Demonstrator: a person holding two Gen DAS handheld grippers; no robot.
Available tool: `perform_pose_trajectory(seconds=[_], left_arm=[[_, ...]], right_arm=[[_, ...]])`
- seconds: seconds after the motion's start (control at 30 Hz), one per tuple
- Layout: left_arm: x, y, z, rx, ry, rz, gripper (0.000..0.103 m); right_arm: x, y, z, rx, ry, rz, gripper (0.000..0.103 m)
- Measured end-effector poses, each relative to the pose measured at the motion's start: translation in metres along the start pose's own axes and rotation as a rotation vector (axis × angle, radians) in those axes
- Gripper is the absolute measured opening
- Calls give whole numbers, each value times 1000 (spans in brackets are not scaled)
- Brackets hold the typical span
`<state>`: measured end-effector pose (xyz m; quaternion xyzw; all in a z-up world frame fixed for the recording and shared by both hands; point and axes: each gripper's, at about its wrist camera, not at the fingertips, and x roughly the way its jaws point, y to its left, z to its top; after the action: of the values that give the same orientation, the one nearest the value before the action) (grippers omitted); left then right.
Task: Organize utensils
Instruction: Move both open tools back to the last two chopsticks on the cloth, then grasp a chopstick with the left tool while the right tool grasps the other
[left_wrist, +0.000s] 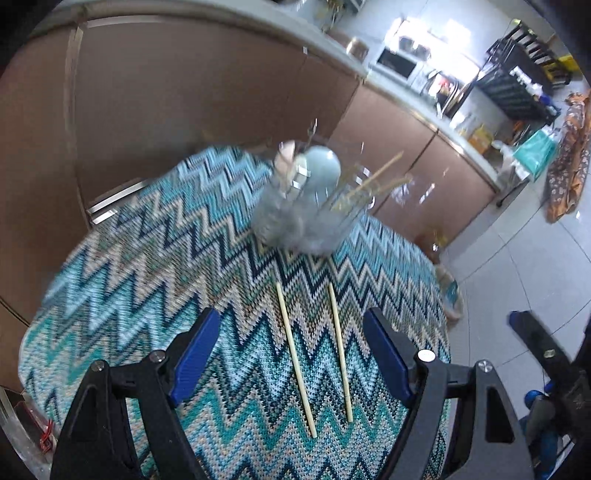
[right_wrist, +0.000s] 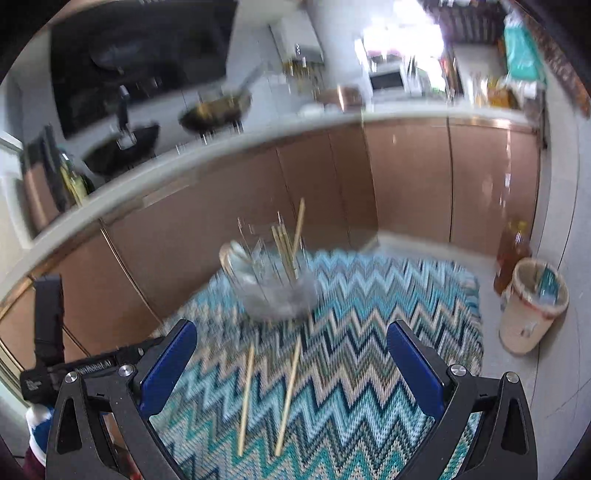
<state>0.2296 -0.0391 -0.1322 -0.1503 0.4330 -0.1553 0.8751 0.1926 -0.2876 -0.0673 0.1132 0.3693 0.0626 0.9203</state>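
Two bamboo chopsticks (left_wrist: 317, 360) lie side by side on the zigzag-patterned tablecloth (left_wrist: 147, 266). My left gripper (left_wrist: 291, 354) is open above them, its blue pads either side, touching nothing. Beyond them stands a clear utensil holder (left_wrist: 306, 218), blurred, with several chopsticks and a pale spoon sticking out. In the right wrist view the same two chopsticks (right_wrist: 267, 397) lie between the blue pads of my open right gripper (right_wrist: 291, 363), and the holder (right_wrist: 271, 280) stands farther back with chopsticks upright in it.
Brown kitchen cabinets (right_wrist: 406, 177) and a counter with pans (right_wrist: 214, 110) run behind the table. A beige waste bin (right_wrist: 532, 306) and an oil bottle (right_wrist: 513, 247) stand on the floor at the right. The other gripper's body (right_wrist: 48, 332) shows at the left.
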Motion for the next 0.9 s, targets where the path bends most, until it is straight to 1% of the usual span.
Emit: perform_pose_trajectory(seconds=[0.03, 0.07, 0.1, 0.13, 0.2, 0.23, 0.3, 0.37, 0.4, 0.43, 0.53, 0.6, 0.7, 0.83, 0.9], left_arm=[[11, 0, 2, -2, 31, -6, 75], [19, 1, 3, -3, 53, -11, 70], [29, 3, 4, -6, 82, -18, 65], [42, 4, 6, -12, 117, -29, 63], [60, 7, 8, -20, 169, -39, 53], [71, 9, 8, -27, 200, -44, 51], [90, 13, 9, -44, 251, -45, 44], [106, 16, 11, -57, 291, -45, 39], [110, 17, 10, -61, 305, -45, 36], [116, 17, 11, -61, 315, -45, 35], [128, 15, 14, -58, 340, -41, 29], [136, 15, 15, -60, 355, -45, 21], [146, 12, 17, -56, 372, -41, 17], [163, 14, 16, -67, 410, -15, 16], [171, 14, 16, -70, 426, -10, 13]], right_arm=[[16, -3, 0, 3, 56, 5, 92], [27, -4, 1, 9, 94, 13, 88], [41, -6, 1, 21, 144, 26, 76], [51, -9, 0, 29, 174, 34, 62], [73, -12, -1, 39, 247, 53, 52], [82, -12, -1, 43, 279, 66, 48], [97, -12, -1, 40, 330, 82, 42], [113, -10, -1, 35, 379, 97, 41], [123, -9, -2, 30, 411, 102, 39], [131, -8, -1, 23, 434, 102, 38], [154, -4, -2, 3, 493, 106, 36], [167, -2, -1, -7, 518, 106, 33], [185, 2, -1, -20, 554, 104, 27], [209, 4, -3, -40, 599, 78, 20], [221, 3, -5, -44, 621, 71, 17]])
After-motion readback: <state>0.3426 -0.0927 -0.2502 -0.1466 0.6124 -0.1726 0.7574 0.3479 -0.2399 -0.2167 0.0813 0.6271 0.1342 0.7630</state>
